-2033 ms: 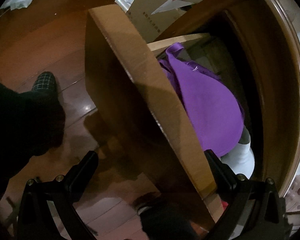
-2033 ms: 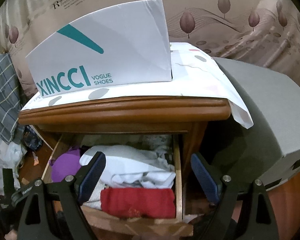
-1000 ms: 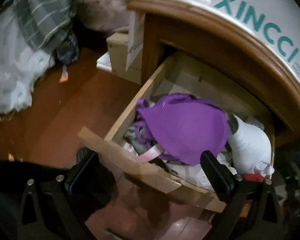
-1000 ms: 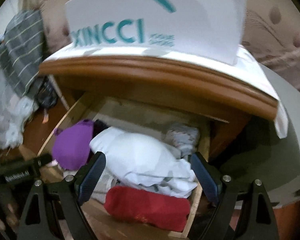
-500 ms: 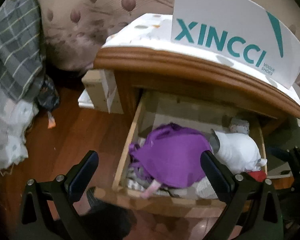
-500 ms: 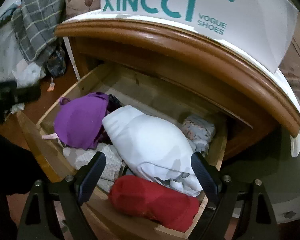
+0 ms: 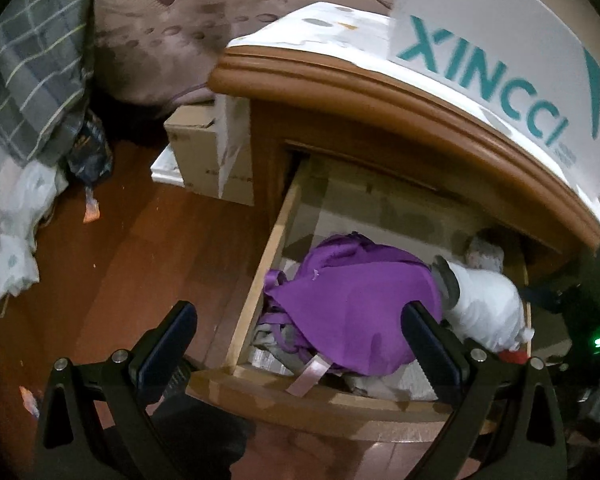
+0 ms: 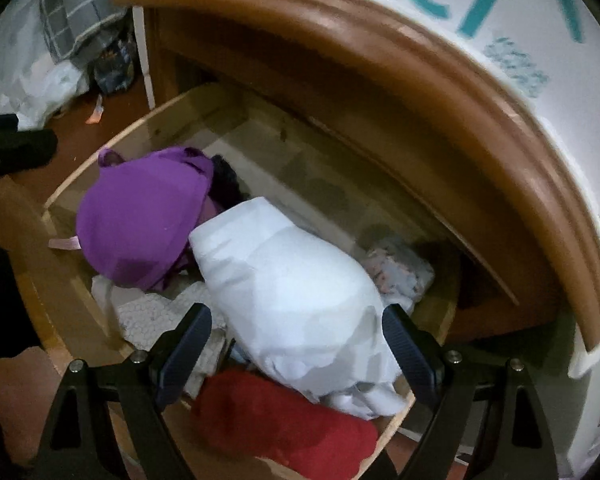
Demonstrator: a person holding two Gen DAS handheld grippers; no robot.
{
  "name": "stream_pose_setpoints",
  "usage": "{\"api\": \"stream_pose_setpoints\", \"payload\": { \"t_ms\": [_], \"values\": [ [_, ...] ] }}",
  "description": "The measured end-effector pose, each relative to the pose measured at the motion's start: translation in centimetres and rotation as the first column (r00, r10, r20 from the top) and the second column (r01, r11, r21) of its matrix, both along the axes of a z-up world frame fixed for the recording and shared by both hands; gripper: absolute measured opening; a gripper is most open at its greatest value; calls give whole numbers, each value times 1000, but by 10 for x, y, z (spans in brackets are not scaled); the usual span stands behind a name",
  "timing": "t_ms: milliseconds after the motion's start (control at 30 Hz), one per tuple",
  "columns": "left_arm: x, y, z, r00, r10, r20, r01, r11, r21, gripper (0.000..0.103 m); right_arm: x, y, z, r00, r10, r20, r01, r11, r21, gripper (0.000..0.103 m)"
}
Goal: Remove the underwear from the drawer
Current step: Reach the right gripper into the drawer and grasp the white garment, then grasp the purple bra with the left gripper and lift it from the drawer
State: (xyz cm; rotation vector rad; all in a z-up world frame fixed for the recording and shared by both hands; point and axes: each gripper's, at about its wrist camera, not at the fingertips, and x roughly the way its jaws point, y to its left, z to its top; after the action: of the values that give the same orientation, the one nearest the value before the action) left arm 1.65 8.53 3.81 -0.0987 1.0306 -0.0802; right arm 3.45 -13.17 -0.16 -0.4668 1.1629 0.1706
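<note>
Underwear (image 8: 300, 304) lies heaped in the drawer (image 7: 256, 280), so either spread-fingered gripper, left (image 7: 300, 344) or right (image 8: 296, 344), could snag neighbouring garments.

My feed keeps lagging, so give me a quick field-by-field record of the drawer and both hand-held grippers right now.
drawer: pulled open, full of clothes
purple garment: left side of drawer, on top
white bundle: middle, beside the purple one
red garment: front right corner
left hand-held gripper: open, over the drawer's front left corner, holding nothing
right hand-held gripper: open, over the white bundle, holding nothing
shoe box: on the cabinet top
</note>
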Motion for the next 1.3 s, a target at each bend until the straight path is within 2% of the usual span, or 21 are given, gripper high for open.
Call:
{"api": "stream_pose_setpoints", "payload": {
  "t_ms": [133, 267, 533, 600, 767, 833, 867, 967, 1167, 1300],
  "values": [
    [2, 7, -4, 999, 21, -30, -22, 999, -31, 102, 8, 11, -15, 999, 44, -19, -46, 994, -96, 90],
    [4, 7, -9, 998, 19, -58, -21, 999, -38, 102, 20, 10, -30, 998, 49, -37, -54, 987, -150, 90],
    [3, 2, -13, 998, 1, -63, -2, 1000, -6, 102, 31, 0, -34, 999, 14, -33, -16, 996, -82, 90],
    [4, 2, -14, 998, 2, -64, -2, 1000, -1, 102, 31, -5, -32, 1000, 5, -27, -6, 998, -60, 87],
    [4, -1, -16, 998, -11, -66, 12, 1000, 6, 102, 31, -13, -33, 998, -18, -62, 20, 1000, 22, 51],
    [4, -3, -17, 997, -20, -68, 20, 1000, 6, 102, 29, -20, -29, 997, -48, -53, 51, 997, 63, 41],
    [4, -4, -18, 997, -24, -72, 25, 1000, 2, 102, 29, -23, -27, 997, -60, -54, 65, 994, 85, 32],
    [5, -6, -20, 996, -40, -79, 38, 999, -33, 102, 25, -35, -18, 994, -105, -36, 110, 982, 151, 19],
    [4, -17, -21, 995, -80, -66, 76, 996, -55, 102, 15, -49, -1, 983, -181, -4, 176, 951, 256, 15],
    [3, -32, -24, 990, -125, -66, 122, 992, -40, 102, 1, -58, 16, 976, -216, 27, 196, 925, 326, 14]
  ]
}}
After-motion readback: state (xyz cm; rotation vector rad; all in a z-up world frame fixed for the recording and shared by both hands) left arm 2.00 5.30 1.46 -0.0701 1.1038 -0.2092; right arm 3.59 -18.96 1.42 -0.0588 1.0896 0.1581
